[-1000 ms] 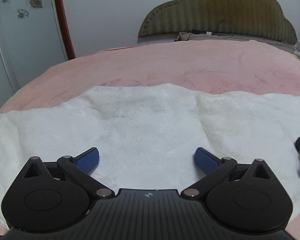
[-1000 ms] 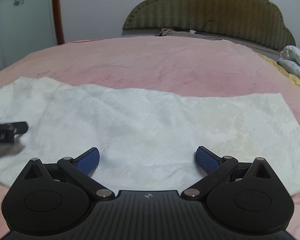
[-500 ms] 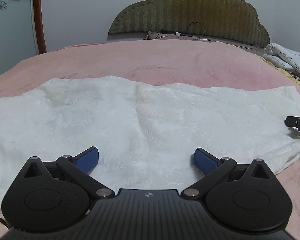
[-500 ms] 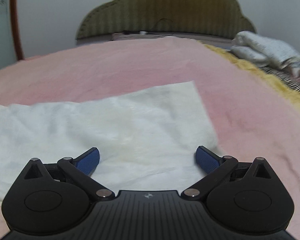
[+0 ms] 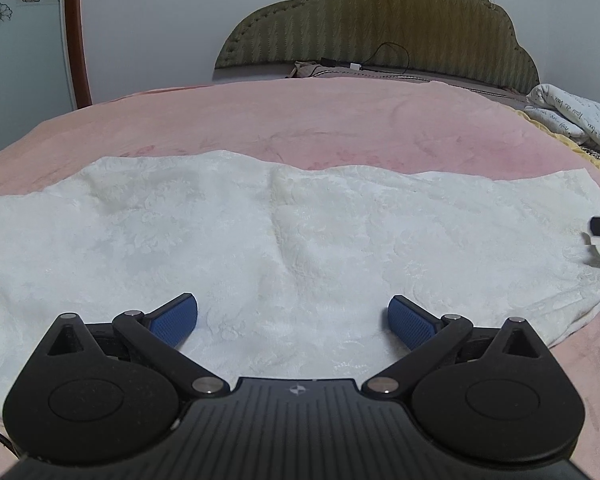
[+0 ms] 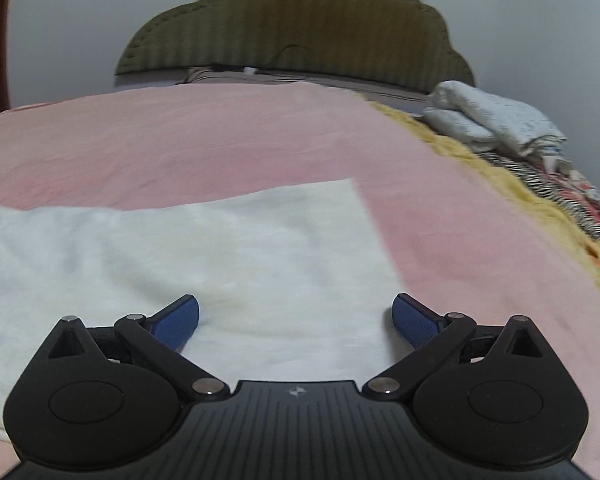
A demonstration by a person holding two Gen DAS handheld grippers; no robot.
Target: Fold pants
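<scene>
Holding both claws, left [image 5: 293, 318] and right [image 6: 296, 318], spread apart, I judge the soft, limp pants [image 5: 300, 240] best pinched at an end hem.

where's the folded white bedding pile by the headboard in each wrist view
Left wrist: the white bedding pile sits at the far right edge, just below the headboard's right end.
Right wrist: the white bedding pile lies upper right, beyond the yellow blanket.
Shared landmark: the olive scalloped headboard, top centre in both.
</scene>
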